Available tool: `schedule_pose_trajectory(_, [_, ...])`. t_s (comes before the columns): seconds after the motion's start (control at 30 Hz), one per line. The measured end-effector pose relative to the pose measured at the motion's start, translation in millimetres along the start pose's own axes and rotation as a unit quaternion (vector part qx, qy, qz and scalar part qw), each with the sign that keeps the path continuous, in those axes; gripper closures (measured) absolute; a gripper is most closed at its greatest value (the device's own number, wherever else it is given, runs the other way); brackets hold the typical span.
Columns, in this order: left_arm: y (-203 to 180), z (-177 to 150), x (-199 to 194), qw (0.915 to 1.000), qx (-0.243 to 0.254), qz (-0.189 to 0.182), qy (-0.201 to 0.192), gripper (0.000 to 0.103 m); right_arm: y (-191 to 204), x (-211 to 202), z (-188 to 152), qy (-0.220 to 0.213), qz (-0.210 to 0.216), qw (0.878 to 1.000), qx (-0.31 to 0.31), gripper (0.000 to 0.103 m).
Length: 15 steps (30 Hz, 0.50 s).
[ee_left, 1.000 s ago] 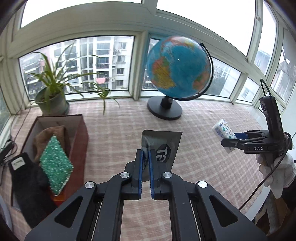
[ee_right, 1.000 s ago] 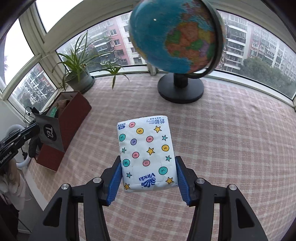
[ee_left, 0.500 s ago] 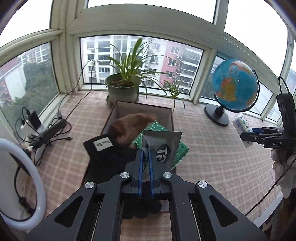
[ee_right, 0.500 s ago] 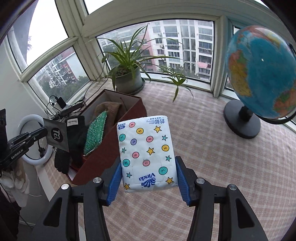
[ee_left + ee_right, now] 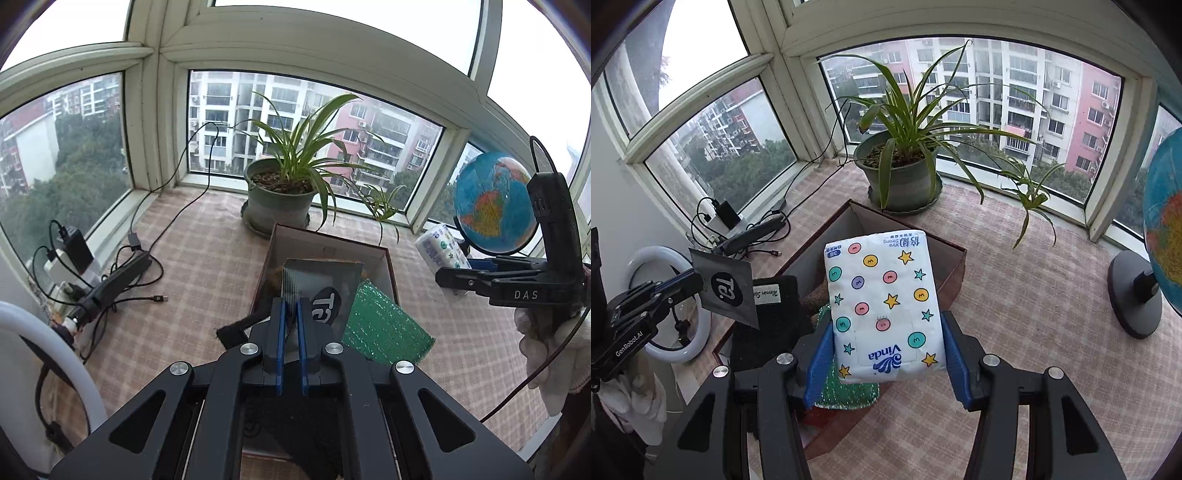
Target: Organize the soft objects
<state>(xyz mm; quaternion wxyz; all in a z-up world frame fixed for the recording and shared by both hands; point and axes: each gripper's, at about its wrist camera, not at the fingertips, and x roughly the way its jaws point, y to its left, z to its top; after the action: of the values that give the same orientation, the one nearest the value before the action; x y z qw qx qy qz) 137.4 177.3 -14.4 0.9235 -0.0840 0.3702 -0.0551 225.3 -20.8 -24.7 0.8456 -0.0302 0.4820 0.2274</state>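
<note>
Right claw (image 5: pixel 886 354) grips a tissue pack (image 5: pixel 884 304) across its short width, blue pads pressed to both long sides near the end with the logo, so most of the pack juts forward past the fingertips. Below and ahead of this claw sits the brown box (image 5: pixel 955 258), open-topped, on the checked cloth (image 5: pixel 1034 295); a green sponge (image 5: pixel 846 395) lies just under the pack, and a black glove (image 5: pixel 775 317) drapes over the box's left wall.

Left claw (image 5: pixel 290 325) is clenched on a thin grey packet (image 5: pixel 321 288), pinched at its lower edge so it stands upright in front of the fingers. Directly beyond it is the box, with the sponge to the lower right of the fingertips and the glove below them.

The pack looks light and squashy, in a slick plastic wrap. Its sides would dent under pressure without harm, but the film could slide. Holding it by the long sides, as now, seems sound; a grip nearer the middle would lessen the droop of the free end. The packet looks flat, nearly weightless and fairly stiff, so an edge pinch suits it, though it may flap or twist.

Judging by the open space at the far end of the box, the pack probably goes there.
</note>
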Motion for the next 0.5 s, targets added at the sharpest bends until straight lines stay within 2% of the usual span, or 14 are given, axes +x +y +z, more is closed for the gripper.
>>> schedule_pose_trajectory(0.3, [4.3,17.1,42.3,0.9996,0.001,-0.014,0.023,0.097,3.6,36.0,25.8,0.006,0.001,1.0,-0.001,0.051])
schedule_pose_trajectory(0.37, [4.7,20.1,48.2,0.9994,-0.001,-0.017,0.03,0.081,4.1,38.9,30.4,0.001,-0.007,1.0,-0.004,0.042])
schedule_pose_trajectory(0.4, [5.2,21.3,49.9,0.9993,-0.004,-0.019,0.033,0.06,2.7,40.0,32.5,-0.001,-0.01,1.0,0.001,0.035])
schedule_pose_trajectory(0.43, [6.1,21.9,49.9,0.9992,-0.008,-0.022,0.032,0.046,0.2,40.2,33.6,-0.003,-0.008,1.0,0.008,0.032])
schedule_pose_trajectory(0.5, [6.5,22.4,46.1,0.9995,-0.007,-0.021,0.021,0.046,-5.0,39.9,35.7,-0.004,0.001,1.0,0.023,0.032])
